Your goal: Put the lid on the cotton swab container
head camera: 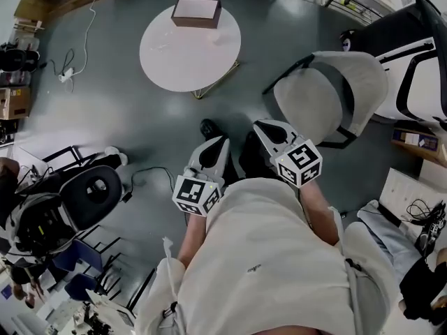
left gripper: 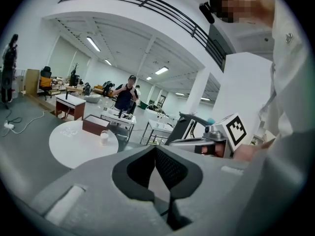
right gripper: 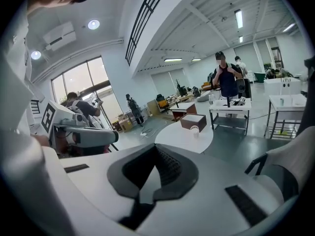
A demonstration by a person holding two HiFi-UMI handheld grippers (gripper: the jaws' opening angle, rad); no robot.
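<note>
A round white table (head camera: pixel 174 58) stands across the floor, far from me. On it sit a brown box with a white top (head camera: pixel 197 11) and a small pale container (head camera: pixel 215 38), too small to make out in detail. The container (left gripper: pixel 104 136) appears beside the box (left gripper: pixel 94 125) in the left gripper view, and again as the container (right gripper: pixel 195 130) in the right gripper view. I see no separate lid. My left gripper (head camera: pixel 221 142) and right gripper (head camera: pixel 262 125) are held close to my chest, pointing at the table. Both are shut and hold nothing: left gripper (left gripper: pixel 156 150), right gripper (right gripper: pixel 156 149).
A grey-backed office chair (head camera: pixel 328 96) stands right of my path to the table. A black chair (head camera: pixel 91 190) is at the left. Cables (head camera: pixel 77 54) trail on the grey floor. A person (left gripper: pixel 126 96) stands behind a desk beyond the table.
</note>
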